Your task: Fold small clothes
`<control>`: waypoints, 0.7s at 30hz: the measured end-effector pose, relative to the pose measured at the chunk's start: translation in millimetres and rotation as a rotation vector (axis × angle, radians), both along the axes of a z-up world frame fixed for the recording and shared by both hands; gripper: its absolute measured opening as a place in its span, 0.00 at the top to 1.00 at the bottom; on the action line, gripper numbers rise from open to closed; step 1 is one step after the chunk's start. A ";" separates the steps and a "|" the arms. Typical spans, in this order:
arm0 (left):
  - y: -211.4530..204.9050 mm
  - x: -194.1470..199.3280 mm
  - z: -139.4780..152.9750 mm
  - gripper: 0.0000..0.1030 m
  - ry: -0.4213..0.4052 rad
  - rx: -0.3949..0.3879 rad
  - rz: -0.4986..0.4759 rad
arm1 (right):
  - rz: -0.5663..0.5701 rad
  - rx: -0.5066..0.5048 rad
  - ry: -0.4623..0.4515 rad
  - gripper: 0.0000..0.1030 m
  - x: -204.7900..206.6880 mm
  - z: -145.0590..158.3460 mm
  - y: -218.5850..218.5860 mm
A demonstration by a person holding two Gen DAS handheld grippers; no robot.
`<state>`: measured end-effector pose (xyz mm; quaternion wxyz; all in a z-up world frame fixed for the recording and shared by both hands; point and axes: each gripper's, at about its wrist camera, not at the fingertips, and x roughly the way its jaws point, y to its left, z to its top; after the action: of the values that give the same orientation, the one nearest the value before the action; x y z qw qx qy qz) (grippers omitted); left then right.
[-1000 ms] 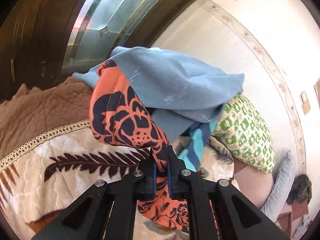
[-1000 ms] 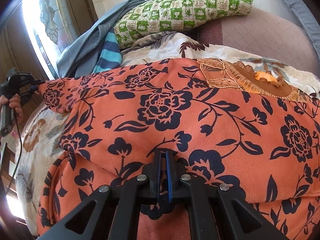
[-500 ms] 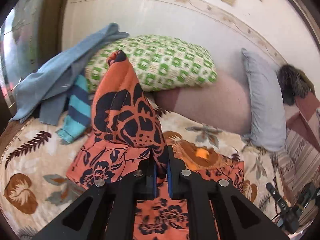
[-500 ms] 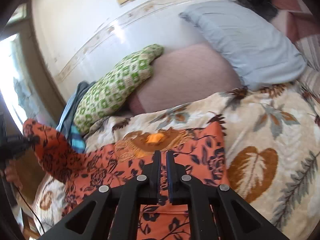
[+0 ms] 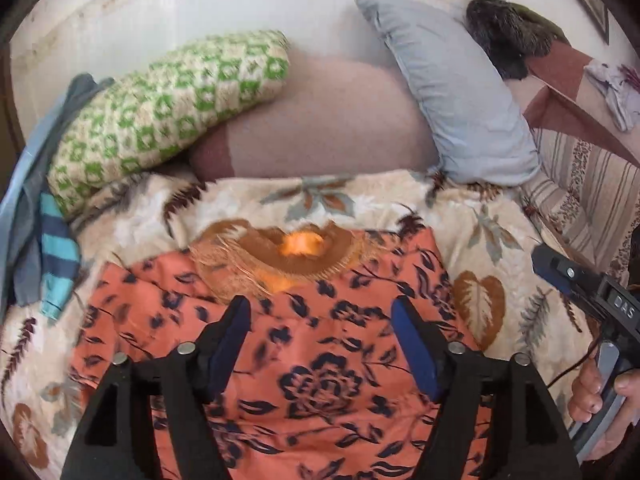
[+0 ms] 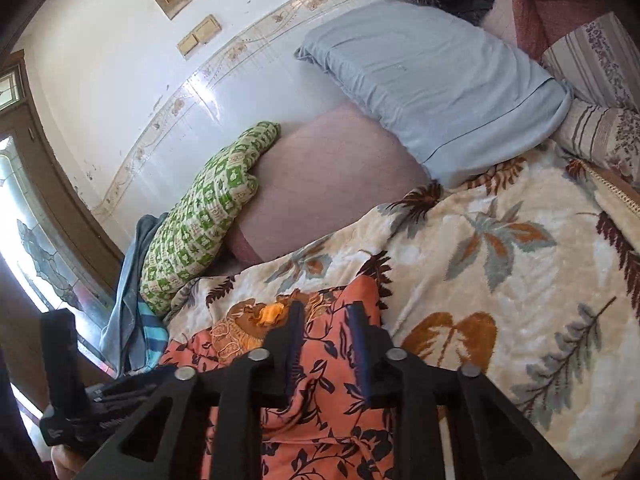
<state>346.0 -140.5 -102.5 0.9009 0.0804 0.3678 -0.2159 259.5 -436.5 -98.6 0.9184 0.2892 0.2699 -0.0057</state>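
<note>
Orange floral garment (image 5: pixel 320 360) lies flat on the bed blanket (image 5: pixel 500 240), neckline toward the pillows; left hand-held gripper (image 5: pixel 320 320) hovers over it w/ fingers wide apart, right hand-held gripper (image 6: pixel 324 320) also apart above the garment's right edge, neither holding cloth. Next fold prob. needs a pinch at matching edge pts. Carry evenly so the fabric doesn't bunch.

Left gripper (image 5: pixel 320 312): jaws spread wide, nothing between the fingers. Right gripper (image 6: pixel 326 312): jaws parted, narrower gap, also holding nothing. Right hand (image 5: pixel 600 400) visible at lower right of left wrist view, fingers wrapped around its gripper handle.
</note>
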 end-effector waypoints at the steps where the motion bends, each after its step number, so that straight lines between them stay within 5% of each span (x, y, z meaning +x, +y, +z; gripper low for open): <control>1: 13.3 7.6 4.8 0.18 -0.053 0.036 0.054 | 0.043 0.048 0.002 0.25 4.9 -4.6 5.1; 4: 59.9 33.2 -4.4 0.17 -0.113 0.157 0.202 | 0.183 0.177 0.094 0.23 26.5 -25.4 28.0; 9: 145.6 80.0 -48.2 0.22 0.001 0.251 0.379 | 0.223 0.238 0.255 0.26 58.6 -72.4 50.9; 12: 185.6 97.4 -59.9 0.33 0.057 0.228 0.424 | 0.185 0.309 0.307 0.34 73.7 -101.4 43.4; 17: 220.8 113.6 -78.0 0.74 0.149 0.164 0.461 | 0.201 0.306 0.375 0.45 87.2 -125.2 52.6; 18: 220.2 114.9 -82.7 0.79 0.163 0.168 0.446 | 0.217 0.292 0.382 0.50 88.3 -122.5 57.0; 20: 216.3 114.6 -91.7 0.87 0.180 0.189 0.418 | 0.258 0.289 0.402 0.89 89.8 -121.9 68.1; 21: 213.2 112.0 -93.8 0.89 0.185 0.188 0.405 | 0.269 0.261 0.416 0.94 90.2 -122.8 75.8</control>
<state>458.0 72.6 -196.3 0.8769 0.0687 0.4757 -0.0020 349.8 -360.7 -221.5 0.7908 0.3591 0.4871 0.0919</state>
